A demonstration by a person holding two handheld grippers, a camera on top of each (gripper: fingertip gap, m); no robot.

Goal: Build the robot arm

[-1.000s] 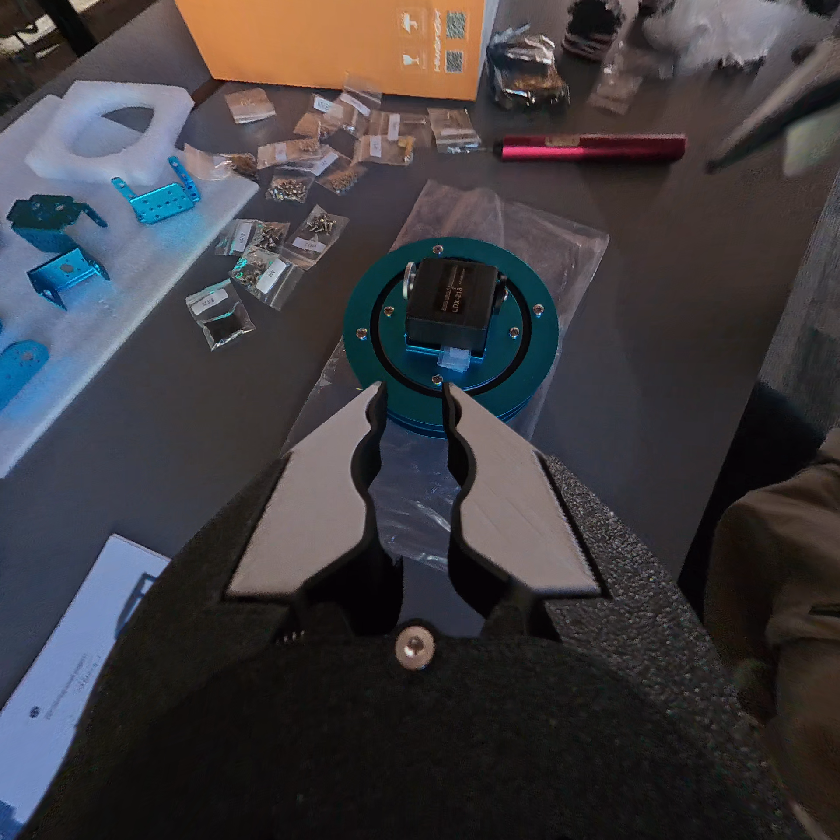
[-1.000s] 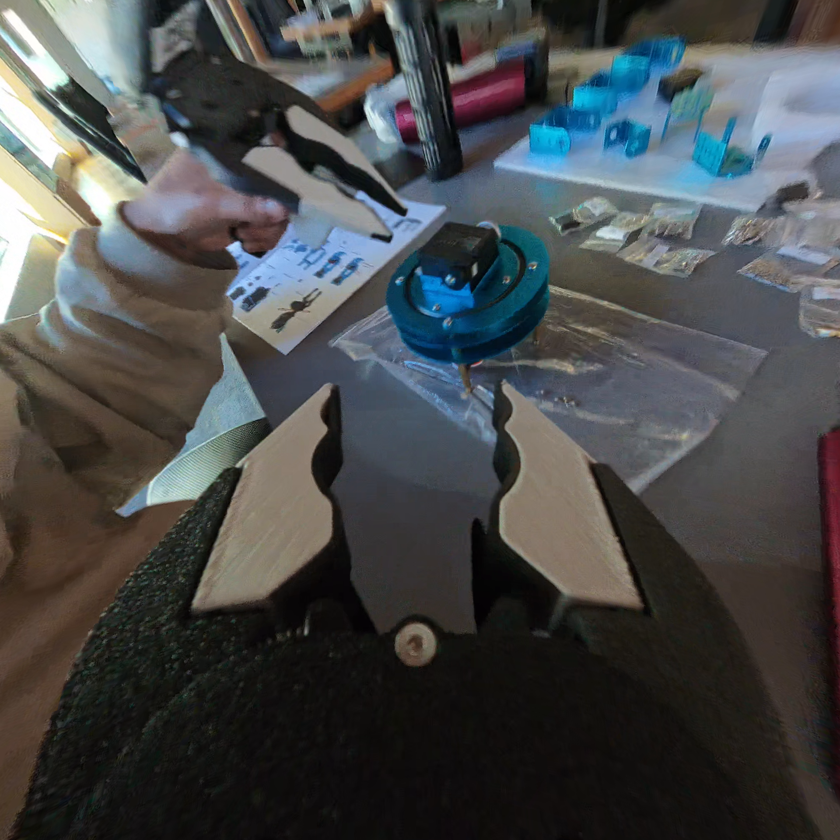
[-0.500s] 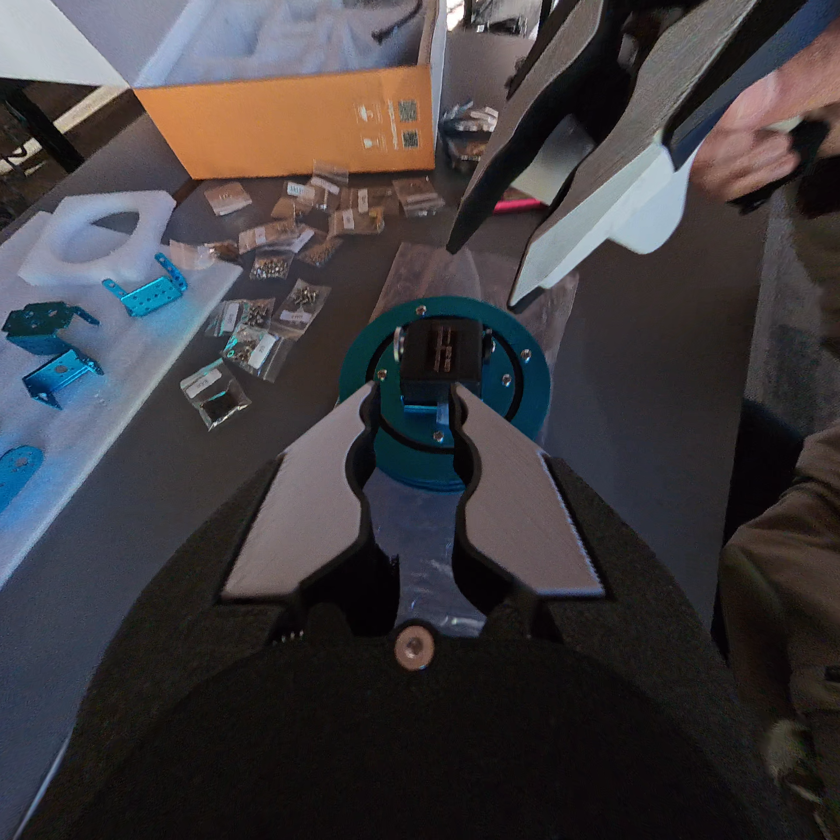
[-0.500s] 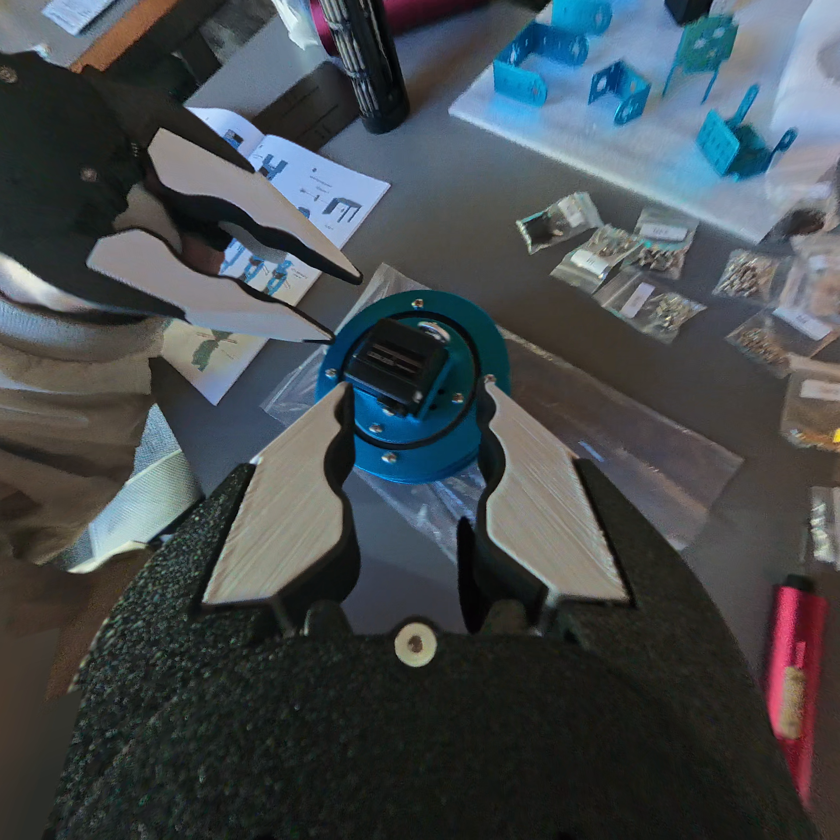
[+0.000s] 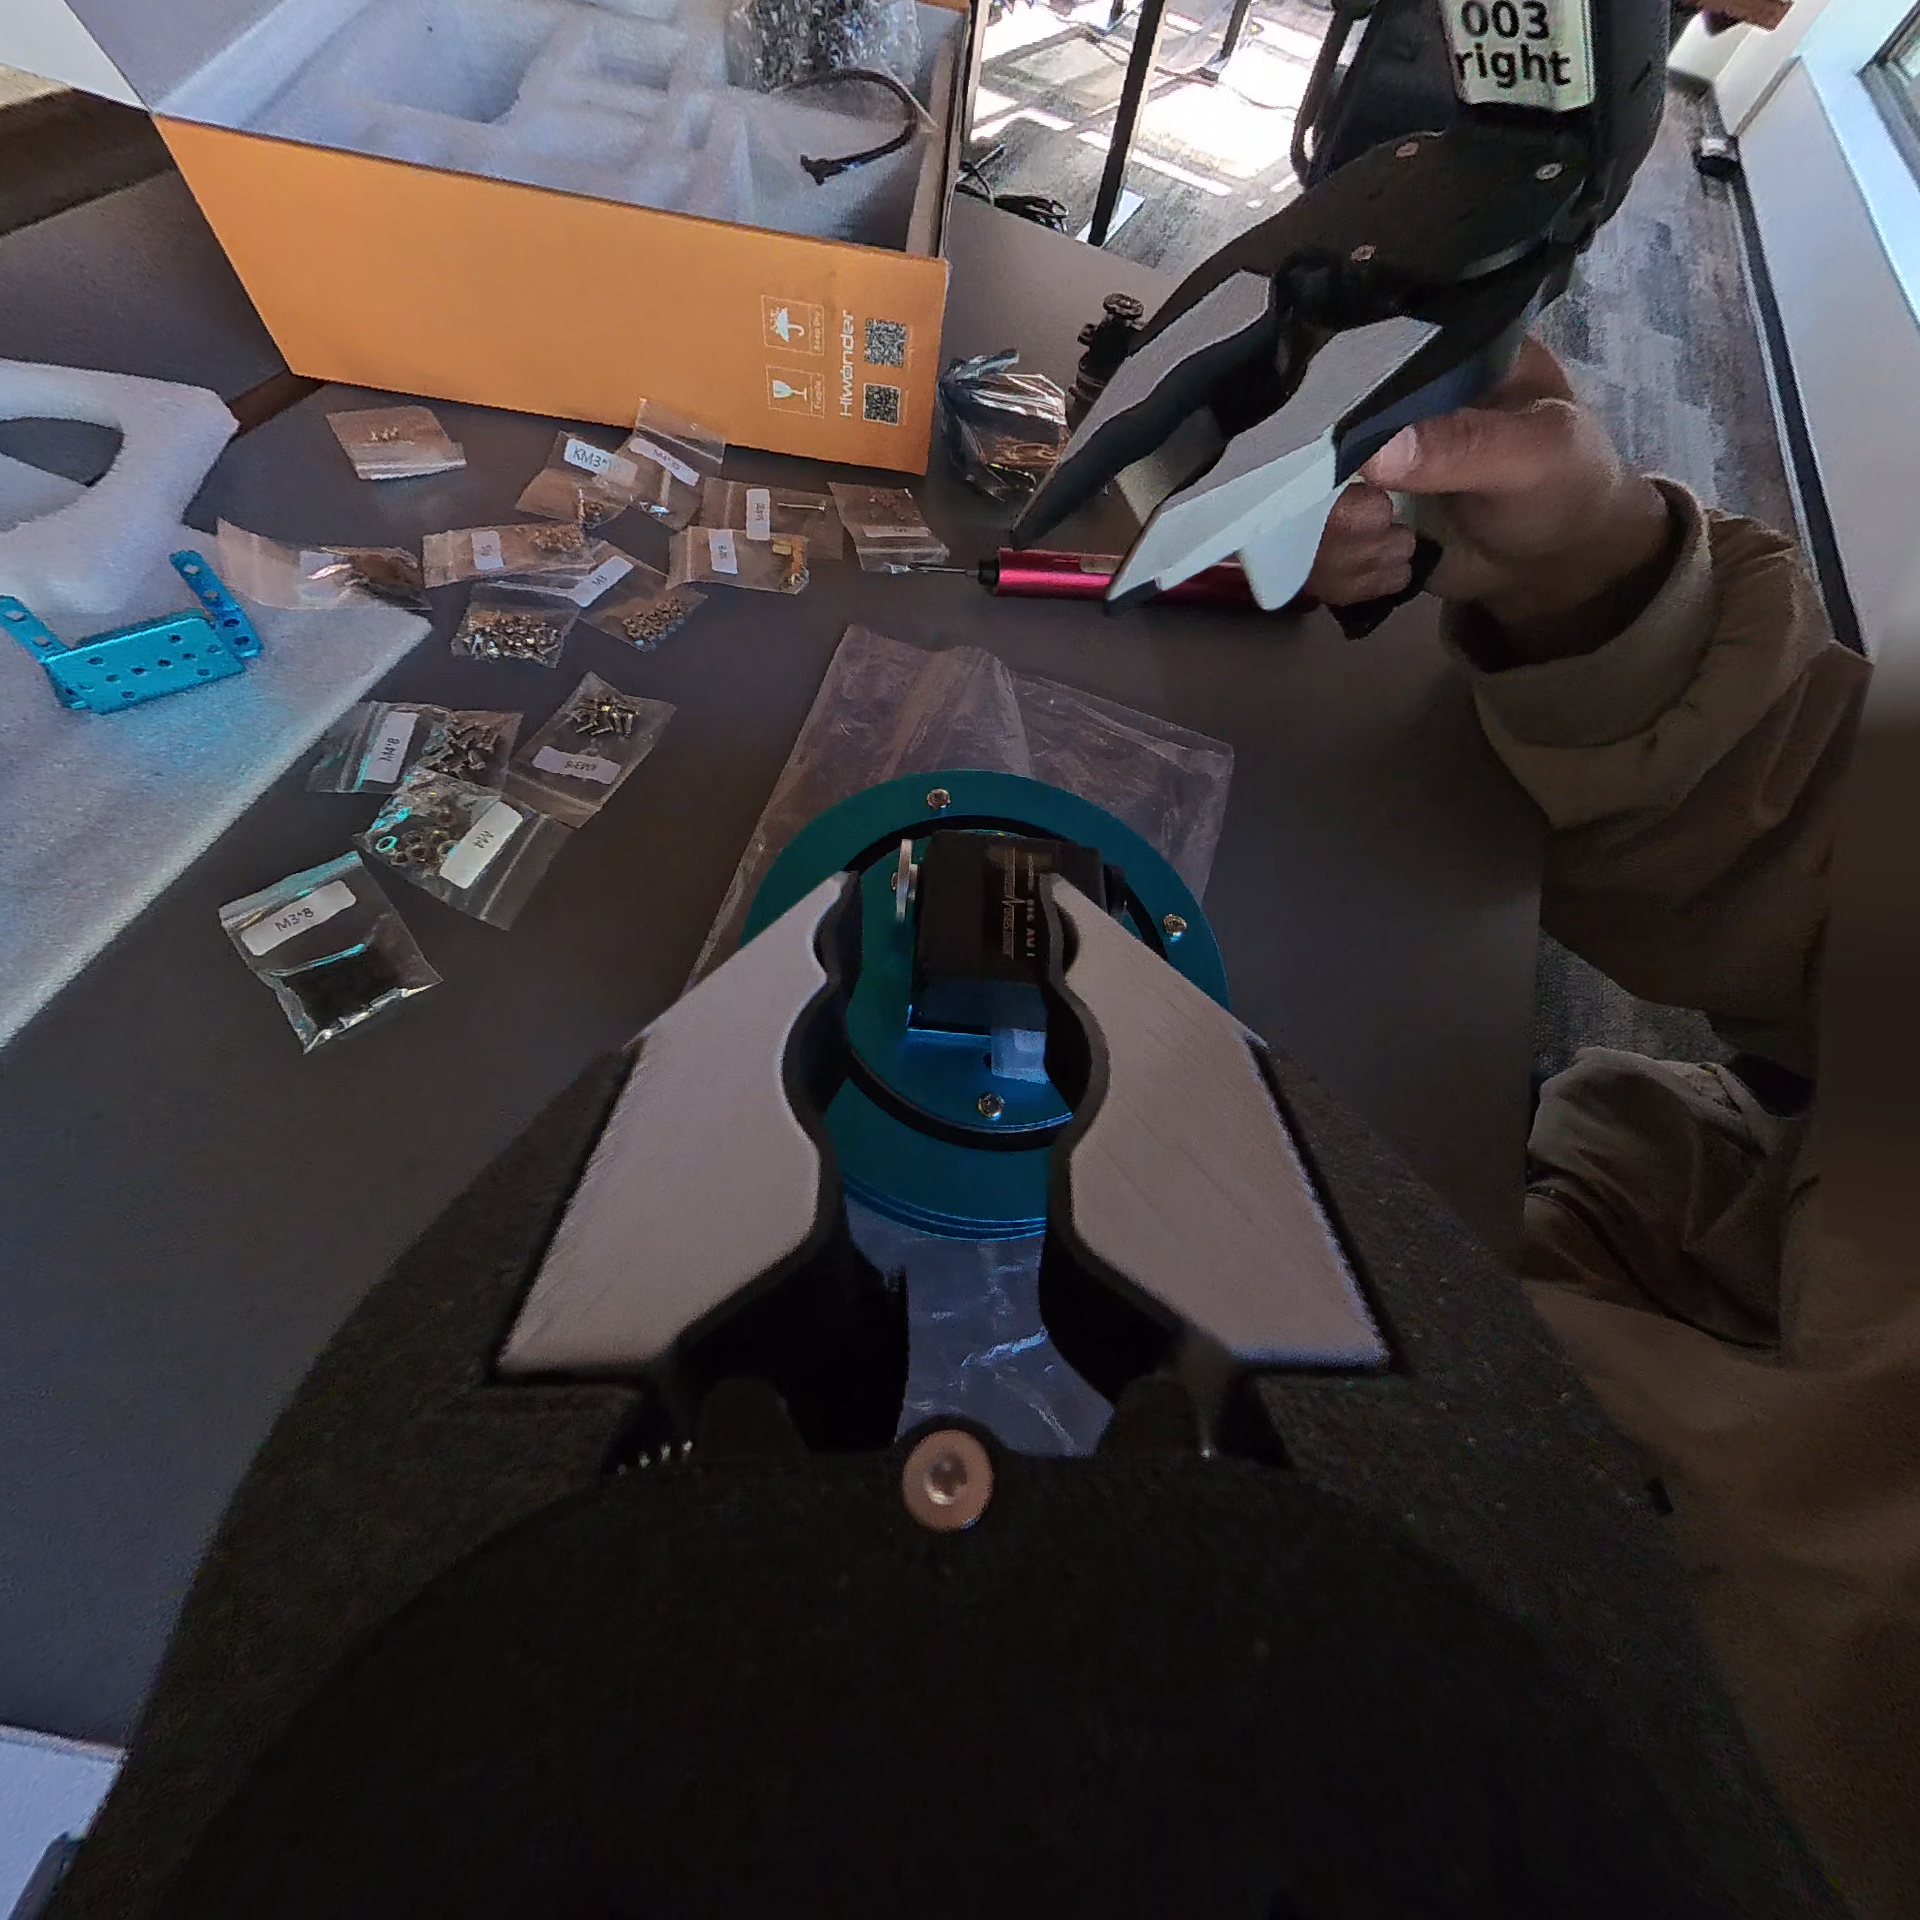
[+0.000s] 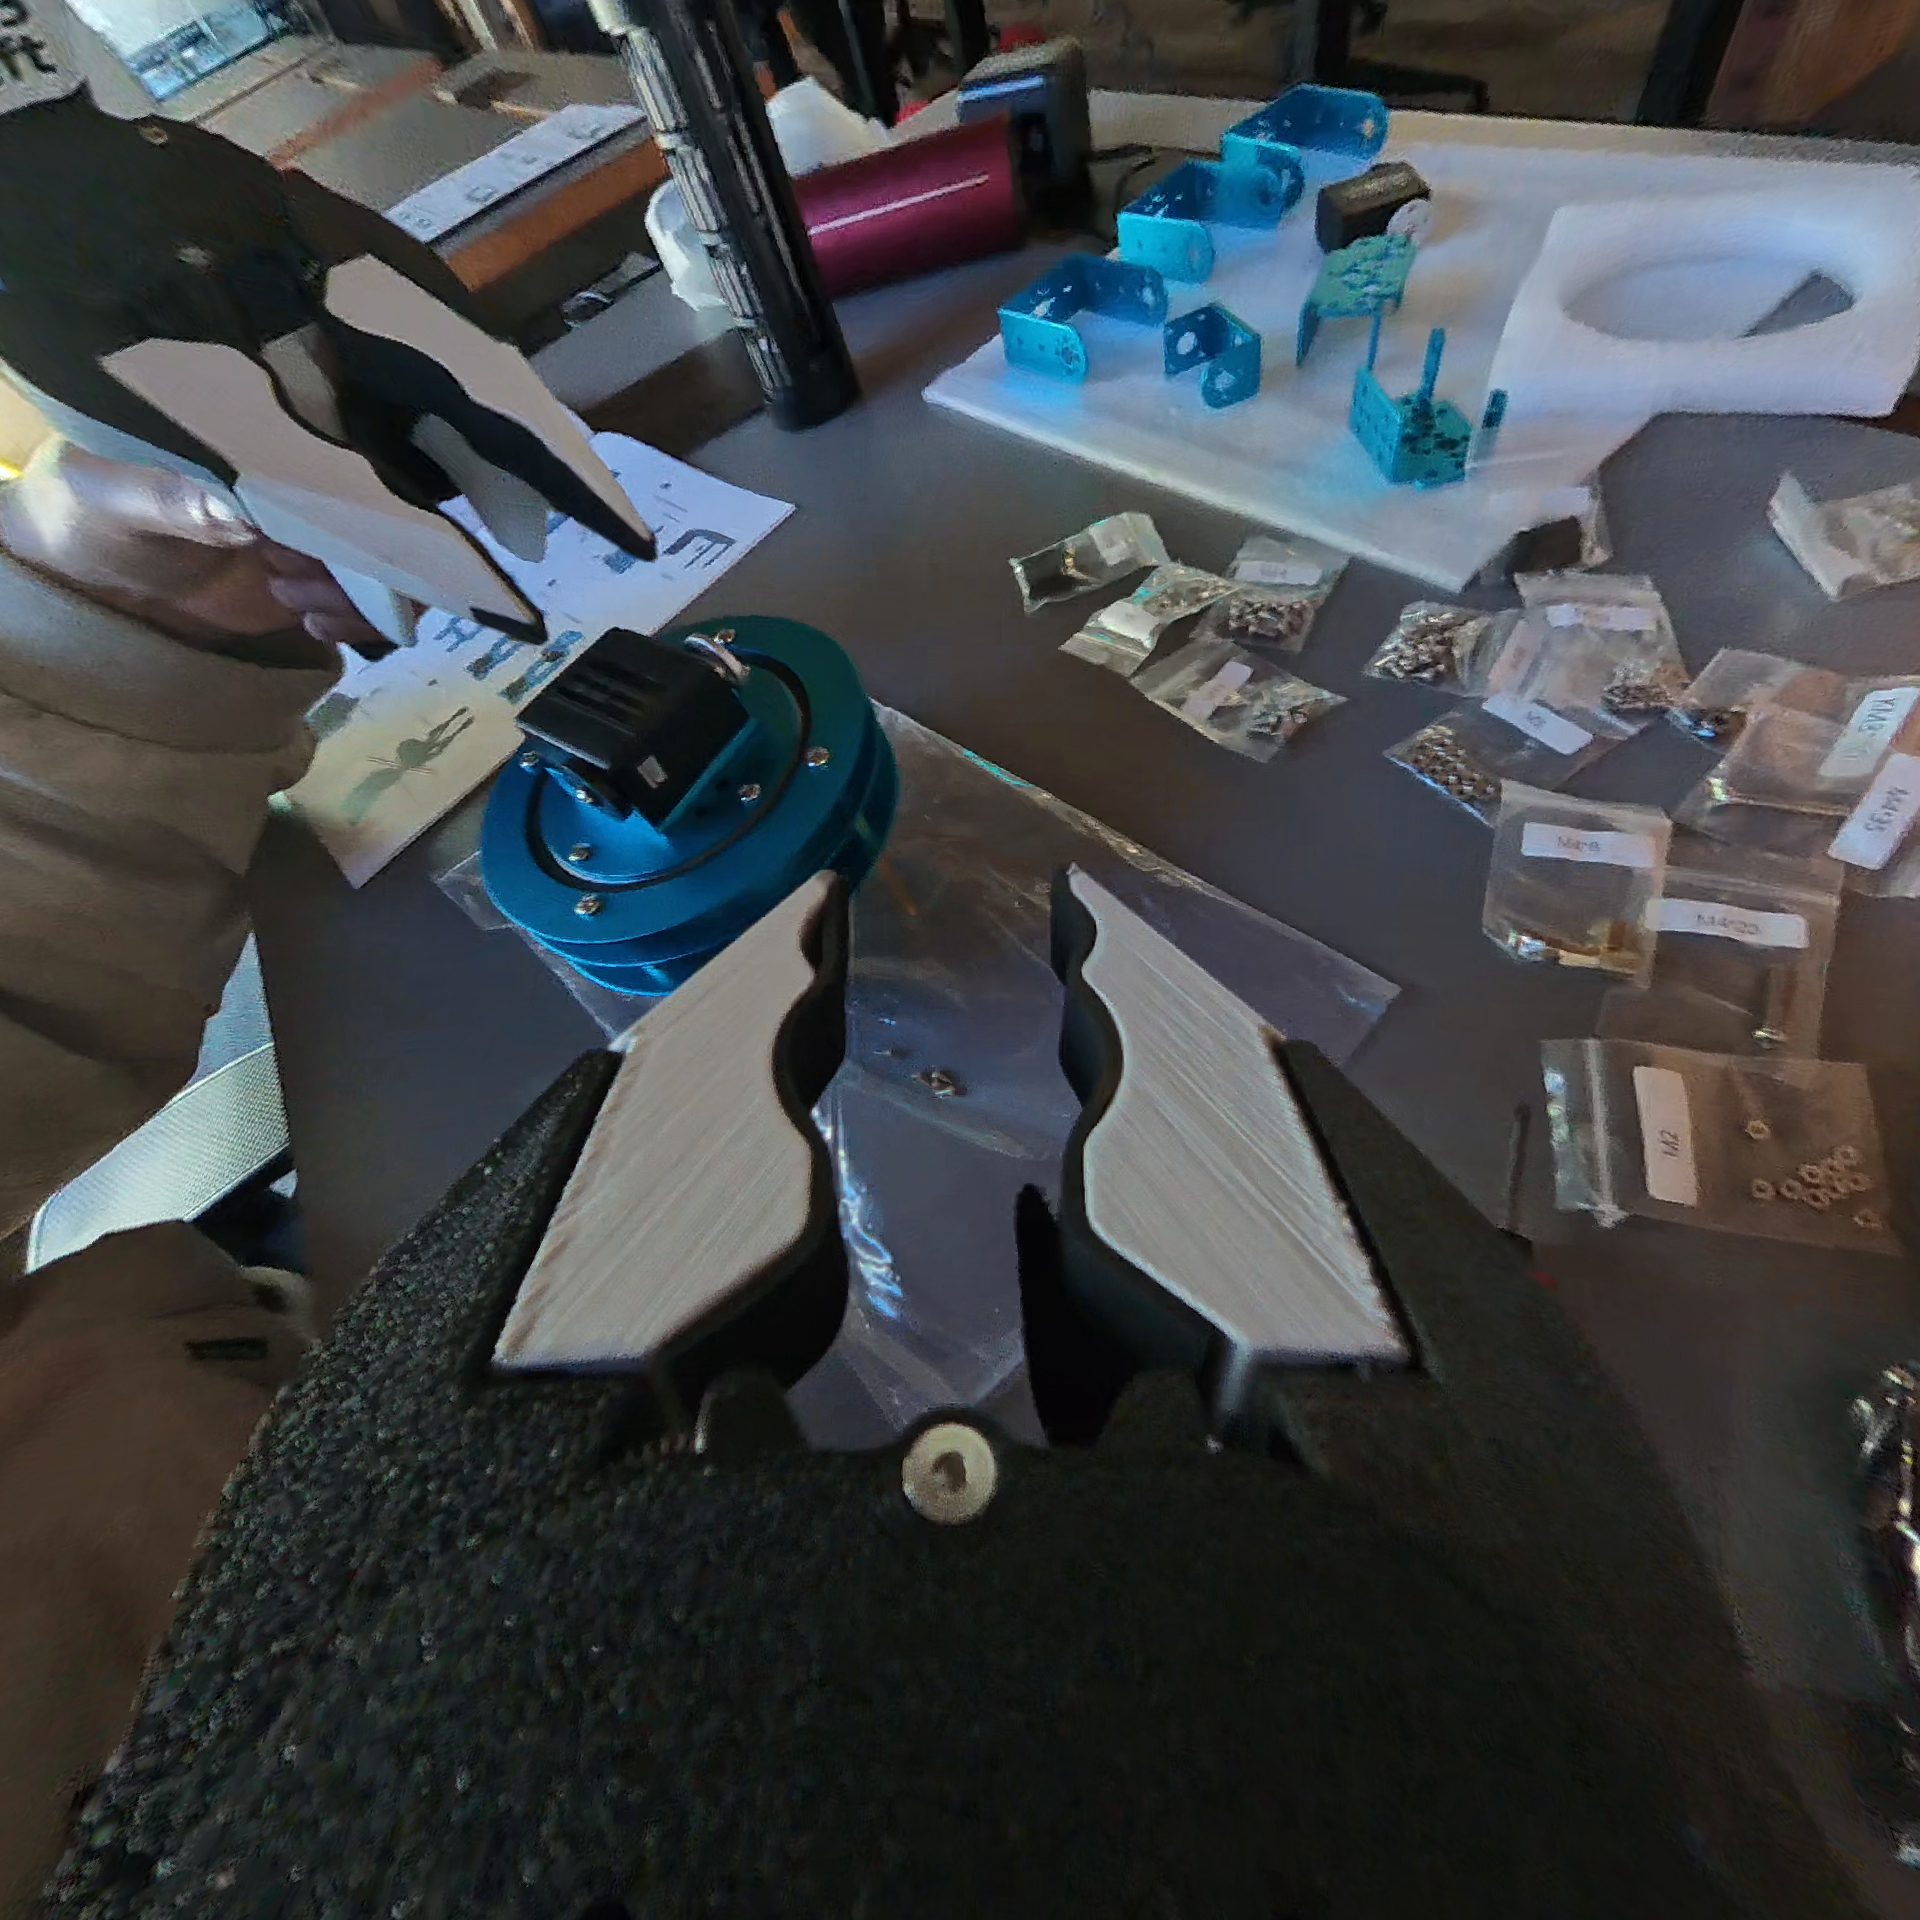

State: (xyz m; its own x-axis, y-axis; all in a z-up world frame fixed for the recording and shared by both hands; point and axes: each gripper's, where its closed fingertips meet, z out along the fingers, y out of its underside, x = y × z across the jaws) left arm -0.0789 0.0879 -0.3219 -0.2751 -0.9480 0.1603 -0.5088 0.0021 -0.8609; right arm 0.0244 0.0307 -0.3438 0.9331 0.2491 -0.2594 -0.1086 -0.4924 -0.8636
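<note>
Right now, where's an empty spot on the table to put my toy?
Bare table lies left of the teal disc, nearer than the small screw bags. Another strip lies between the clear plastic bag and the sleeve. It's crowded from the bags up to the orange box.

The dark desk (image 5: 1351, 790) carried an orange box (image 5: 582, 281) far left, small screw bags (image 5: 499, 748), white foam (image 5: 125, 748), a clear plastic bag (image 5: 997, 707) and a booklet (image 6: 582, 582).
</note>
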